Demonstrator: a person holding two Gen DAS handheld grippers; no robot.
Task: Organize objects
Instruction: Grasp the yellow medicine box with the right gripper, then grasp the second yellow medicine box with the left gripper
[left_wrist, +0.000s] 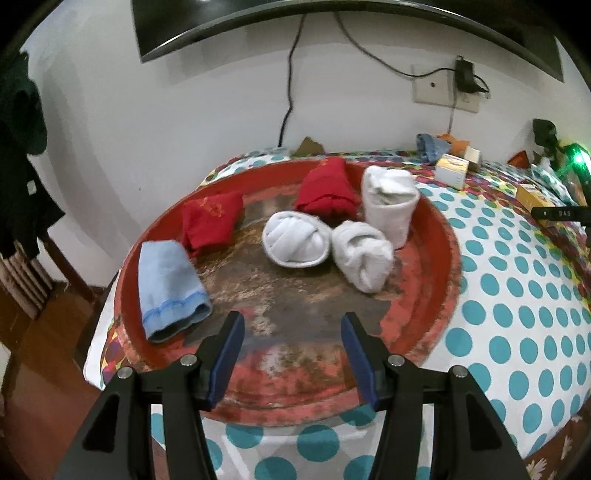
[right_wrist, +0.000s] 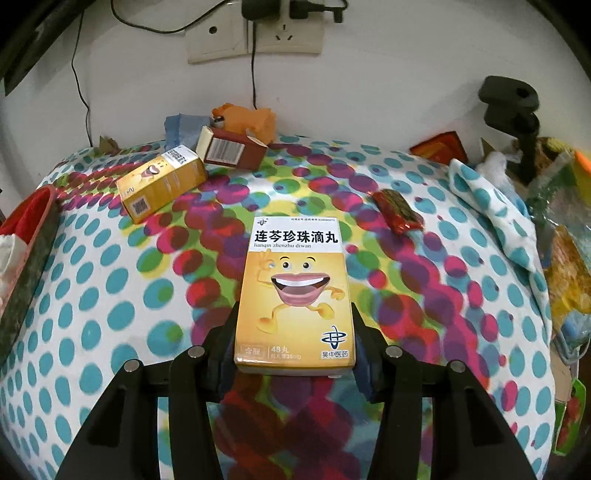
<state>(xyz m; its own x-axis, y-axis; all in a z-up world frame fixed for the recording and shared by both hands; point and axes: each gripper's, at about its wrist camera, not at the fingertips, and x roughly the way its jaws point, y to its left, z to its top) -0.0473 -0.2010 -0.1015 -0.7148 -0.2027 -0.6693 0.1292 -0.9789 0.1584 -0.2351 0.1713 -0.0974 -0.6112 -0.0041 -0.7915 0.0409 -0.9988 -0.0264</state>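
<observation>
Right hand-held gripper (right_wrist: 295, 332) clamps the yellow medicine box (right_wrist: 294, 291) — long axis pointing straight ahead; left hand-held gripper (left_wrist: 292, 332) gapes empty.

The left claw (left_wrist: 292, 332) is matte black plastic: two broad triangular arms with long cut-out slots, rising from 7 and 5 o'clock of the left wrist view. Each arm carries two round silver screw heads (left_wrist: 189, 359), four in all, joined by a black crossbar. Its fingers (left_wrist: 229, 350) are lined on the inner faces with dark blue pads. The right claw (right_wrist: 294, 336) has the same build: black slotted arms, four silver screw heads (right_wrist: 195, 351), and blue pads (right_wrist: 364, 363) showing at 5 o'clock of its fingers.
</observation>
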